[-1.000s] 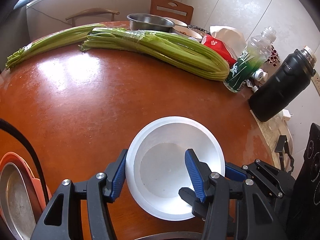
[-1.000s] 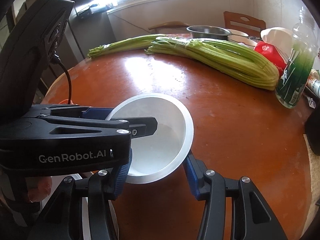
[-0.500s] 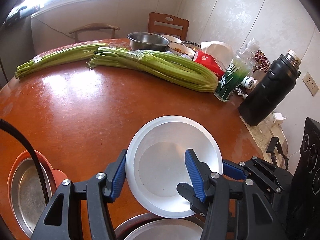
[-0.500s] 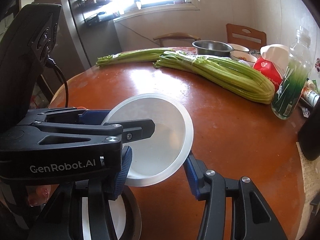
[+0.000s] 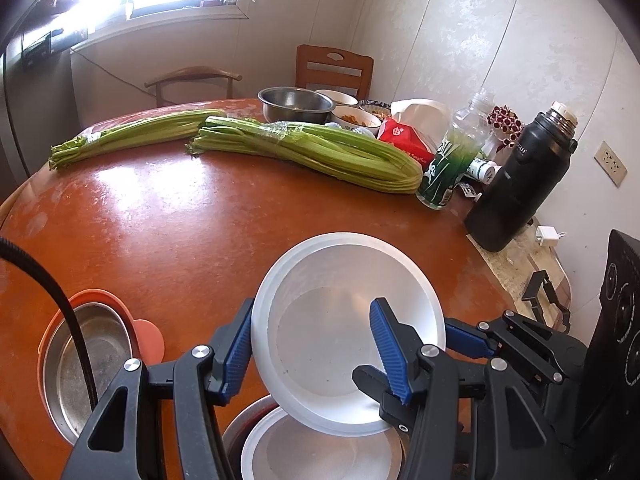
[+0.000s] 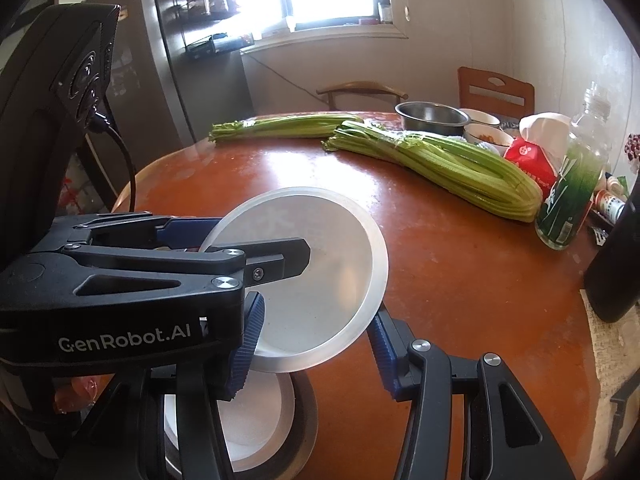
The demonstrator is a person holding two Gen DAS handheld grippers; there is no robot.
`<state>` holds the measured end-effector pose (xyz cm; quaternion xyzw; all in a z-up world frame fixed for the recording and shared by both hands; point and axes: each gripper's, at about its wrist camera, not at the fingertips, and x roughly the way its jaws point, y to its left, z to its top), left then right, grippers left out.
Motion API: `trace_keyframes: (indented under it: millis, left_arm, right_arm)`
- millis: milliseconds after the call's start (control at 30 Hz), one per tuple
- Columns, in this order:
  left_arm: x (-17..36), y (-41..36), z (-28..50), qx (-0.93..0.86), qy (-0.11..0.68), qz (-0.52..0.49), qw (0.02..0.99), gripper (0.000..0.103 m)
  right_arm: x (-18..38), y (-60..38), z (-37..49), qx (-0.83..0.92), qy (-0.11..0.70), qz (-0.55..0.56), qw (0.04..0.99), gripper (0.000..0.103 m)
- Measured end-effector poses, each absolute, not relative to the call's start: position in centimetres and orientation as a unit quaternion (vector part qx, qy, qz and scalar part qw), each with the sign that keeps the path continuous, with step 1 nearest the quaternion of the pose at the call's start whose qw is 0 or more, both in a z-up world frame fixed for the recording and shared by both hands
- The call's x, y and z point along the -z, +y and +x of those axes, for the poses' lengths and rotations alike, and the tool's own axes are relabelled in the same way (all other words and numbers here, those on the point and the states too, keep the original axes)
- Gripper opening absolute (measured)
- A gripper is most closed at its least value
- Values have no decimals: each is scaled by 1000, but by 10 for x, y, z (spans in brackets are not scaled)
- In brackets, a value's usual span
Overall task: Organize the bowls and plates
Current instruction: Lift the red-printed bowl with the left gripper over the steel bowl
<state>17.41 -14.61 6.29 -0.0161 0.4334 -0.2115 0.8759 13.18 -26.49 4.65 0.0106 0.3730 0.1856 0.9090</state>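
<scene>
A white bowl [image 5: 344,320] is held tilted above the brown table, and it also shows in the right wrist view [image 6: 320,280]. My left gripper [image 5: 316,344] is shut on its near rim, one finger outside and one inside. My right gripper [image 6: 312,344] is open and holds nothing; its fingers stand either side of the bowl's lower edge. Below the bowl lies a second white bowl [image 5: 316,452] inside a steel bowl [image 5: 240,428]; this stack also shows in the right wrist view [image 6: 256,420].
An orange-rimmed steel bowl [image 5: 80,360] sits at the near left. Two celery bunches [image 5: 312,152], a steel bowl [image 5: 296,104], food bowls, a red packet, a green bottle [image 5: 448,168] and a black flask [image 5: 520,184] crowd the far and right side of the table.
The white bowl has been lifted off the table and drawn back toward me, tilting. It now hangs above the stacked bowls, which have come into view below.
</scene>
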Motion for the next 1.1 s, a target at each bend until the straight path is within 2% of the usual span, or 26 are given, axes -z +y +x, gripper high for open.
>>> trace_keyframes:
  millis: [1100]
  left_arm:
    - [-90, -115, 106, 198, 396, -20, 896, 56]
  right_arm:
    - [-70, -241, 77, -204, 340, -21, 918, 54]
